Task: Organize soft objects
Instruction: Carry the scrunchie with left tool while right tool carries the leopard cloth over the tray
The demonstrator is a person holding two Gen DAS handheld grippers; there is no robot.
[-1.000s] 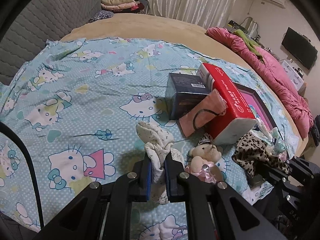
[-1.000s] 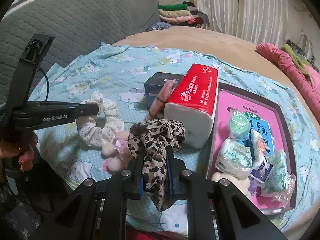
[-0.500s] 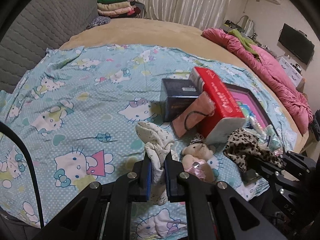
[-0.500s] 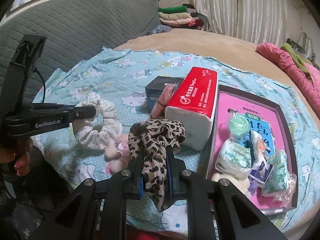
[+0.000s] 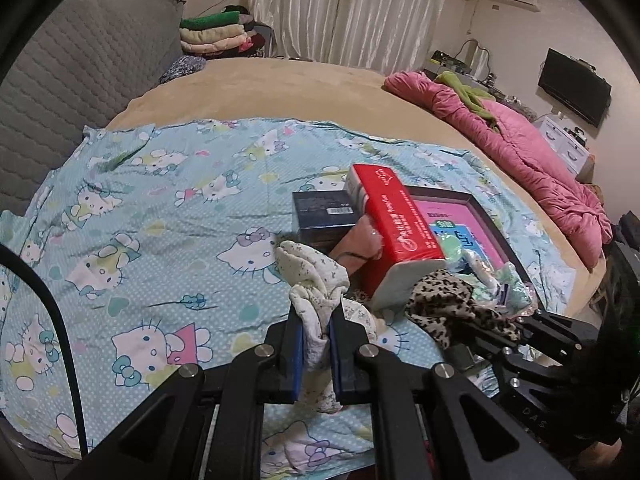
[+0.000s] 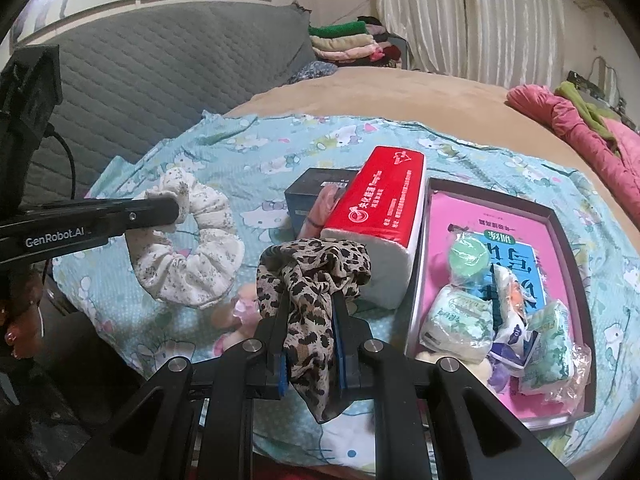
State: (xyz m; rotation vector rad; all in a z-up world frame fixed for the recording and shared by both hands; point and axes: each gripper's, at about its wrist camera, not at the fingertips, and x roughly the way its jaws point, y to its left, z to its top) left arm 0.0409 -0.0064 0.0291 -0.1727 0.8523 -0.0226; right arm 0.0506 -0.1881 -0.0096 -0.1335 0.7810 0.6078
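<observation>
Bed sheet (image 5: 168, 216): light blue, printed with white cartoon cats wearing bows; it lies under everything ahead of both tongs.
Tray (image 6: 560, 224): dark-rimmed with a pink floor, to the right of the right tongs; on its floor a blue panel of large Chinese characters (upside down from this side, not legible to me).
Tissue pack (image 6: 376, 220): red wrapper with white Chinese print and a round logo, straight ahead of the right tongs, its white end nearest them and its long side against the tray's left rim.
Dark box (image 5: 324, 216): barcode sticker on top, ahead of the left tongs, touching the tissue pack's left side.
Wrapped packets (image 6: 460, 320): green-and-white, heaped in the tray's near end.
White scrunchie (image 6: 192, 264): small floral print, held above the sheet, left of the right tongs.
Leopard scrunchie (image 6: 312, 280): bunched, hanging down between the right fingers.
Left tongs (image 5: 316, 350): clamped on the white scrunchie; "GenRobot.AI" reads along the finger in the right wrist view.
Right tongs (image 6: 310, 344): clamped on the leopard scrunchie, just right of the left tongs.
</observation>
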